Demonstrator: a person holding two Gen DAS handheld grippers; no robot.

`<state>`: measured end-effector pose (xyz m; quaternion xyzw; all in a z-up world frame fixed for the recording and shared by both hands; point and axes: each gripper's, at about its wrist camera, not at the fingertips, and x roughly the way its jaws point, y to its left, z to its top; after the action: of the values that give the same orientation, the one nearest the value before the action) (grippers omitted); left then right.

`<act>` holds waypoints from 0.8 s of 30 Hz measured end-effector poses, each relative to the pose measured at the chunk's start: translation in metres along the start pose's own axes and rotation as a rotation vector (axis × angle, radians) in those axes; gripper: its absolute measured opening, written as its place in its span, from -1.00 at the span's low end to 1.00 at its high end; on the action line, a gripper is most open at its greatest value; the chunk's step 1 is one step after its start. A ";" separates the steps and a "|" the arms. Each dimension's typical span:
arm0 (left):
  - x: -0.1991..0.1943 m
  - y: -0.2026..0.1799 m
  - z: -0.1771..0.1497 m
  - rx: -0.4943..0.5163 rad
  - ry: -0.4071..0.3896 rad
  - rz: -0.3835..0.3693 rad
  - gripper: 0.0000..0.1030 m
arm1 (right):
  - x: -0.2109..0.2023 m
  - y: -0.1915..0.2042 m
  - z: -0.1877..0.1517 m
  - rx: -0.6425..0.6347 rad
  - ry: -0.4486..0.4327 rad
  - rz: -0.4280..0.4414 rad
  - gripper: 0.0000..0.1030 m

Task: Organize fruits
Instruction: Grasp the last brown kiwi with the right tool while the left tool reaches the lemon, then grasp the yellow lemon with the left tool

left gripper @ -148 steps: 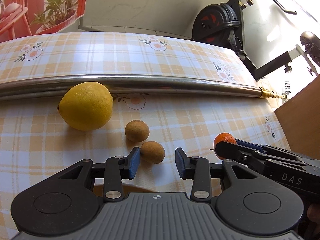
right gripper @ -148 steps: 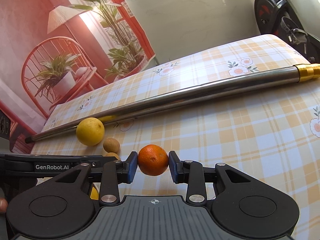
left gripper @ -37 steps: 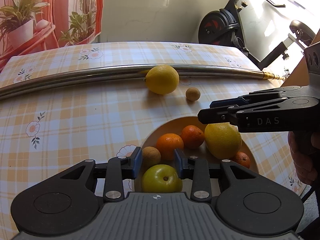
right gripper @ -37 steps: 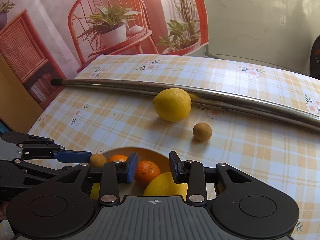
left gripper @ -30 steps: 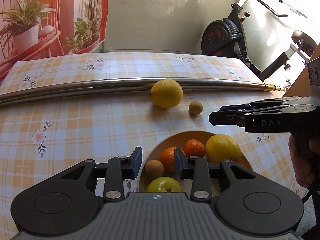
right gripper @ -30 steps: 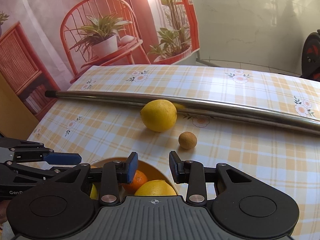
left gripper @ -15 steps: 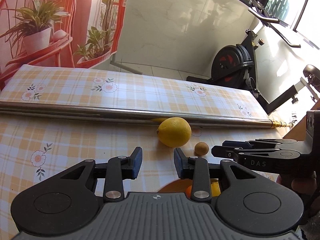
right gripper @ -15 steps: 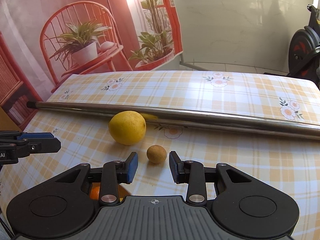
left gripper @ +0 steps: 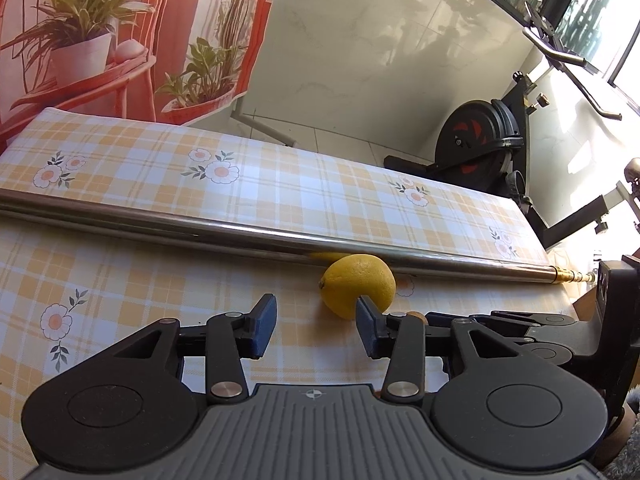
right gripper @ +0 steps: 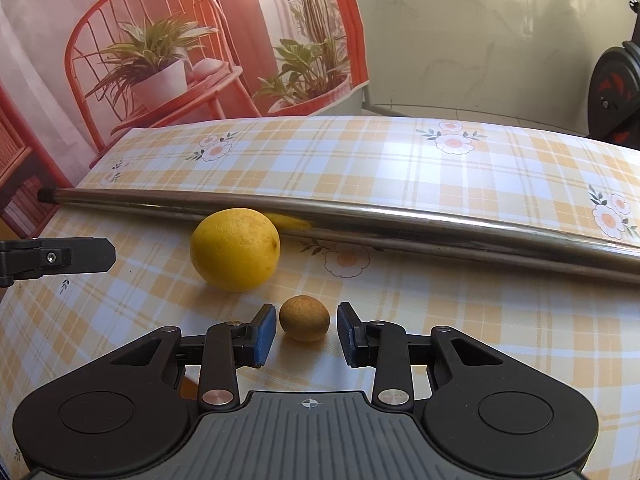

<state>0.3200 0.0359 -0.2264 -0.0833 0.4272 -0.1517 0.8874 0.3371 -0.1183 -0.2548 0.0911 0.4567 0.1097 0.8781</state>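
A small brown round fruit [right gripper: 305, 318] lies on the checked tablecloth between the fingertips of my right gripper [right gripper: 307, 334]. A narrow gap shows on each side of it, so the pads do not press on it. A yellow lemon [right gripper: 235, 249] rests just beyond it to the left, against the steel pole [right gripper: 400, 220]. My left gripper [left gripper: 316, 328] hovers short of the lemon [left gripper: 358, 286] with its jaws opening and nothing between them. One finger of the left gripper [right gripper: 80, 258] reaches in at the left edge of the right wrist view.
The long steel pole [left gripper: 240, 236] crosses the whole table behind the fruit. My right gripper's black body [left gripper: 520, 320] fills the space right of the lemon. An exercise bike [left gripper: 480, 152] stands past the table's far right edge. A tan sliver of bowl [right gripper: 187, 382] shows below my fingers.
Both grippers have moved off the fruit bowl toward the lemon. The right one has come down so the brown fruit sits between its fingertips. The left jaws have widened.
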 end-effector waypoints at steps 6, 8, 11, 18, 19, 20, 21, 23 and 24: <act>0.010 -0.010 0.005 0.000 0.007 -0.014 0.13 | 0.001 -0.003 -0.002 -0.001 -0.003 0.019 -0.50; 0.016 -0.013 0.007 -0.002 0.015 -0.019 0.18 | 0.001 -0.004 -0.002 0.002 -0.005 0.023 -0.50; 0.028 -0.018 0.011 -0.019 0.028 -0.026 0.32 | -0.004 -0.006 -0.004 0.014 -0.018 0.026 -0.50; 0.054 -0.026 0.019 -0.049 0.060 -0.031 0.41 | -0.021 -0.020 -0.011 0.075 -0.051 0.032 -0.50; 0.057 -0.027 0.019 -0.047 0.063 -0.024 0.42 | -0.022 -0.022 -0.012 0.082 -0.054 0.032 -0.50; 0.060 -0.028 0.019 -0.043 0.066 -0.020 0.42 | -0.025 -0.024 -0.013 0.090 -0.058 0.032 -0.50; 0.062 -0.028 0.018 -0.040 0.069 -0.016 0.42 | -0.027 -0.026 -0.013 0.098 -0.063 0.032 -0.50; 0.067 -0.029 0.017 -0.031 0.075 0.001 0.44 | -0.031 -0.029 -0.015 0.111 -0.071 0.032 -0.50; 0.070 -0.031 0.017 -0.027 0.082 0.004 0.44 | -0.033 -0.030 -0.016 0.116 -0.074 0.033 -0.50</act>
<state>0.3682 -0.0164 -0.2583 -0.0881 0.4652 -0.1474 0.8684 0.3086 -0.1556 -0.2460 0.1535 0.4278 0.0939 0.8858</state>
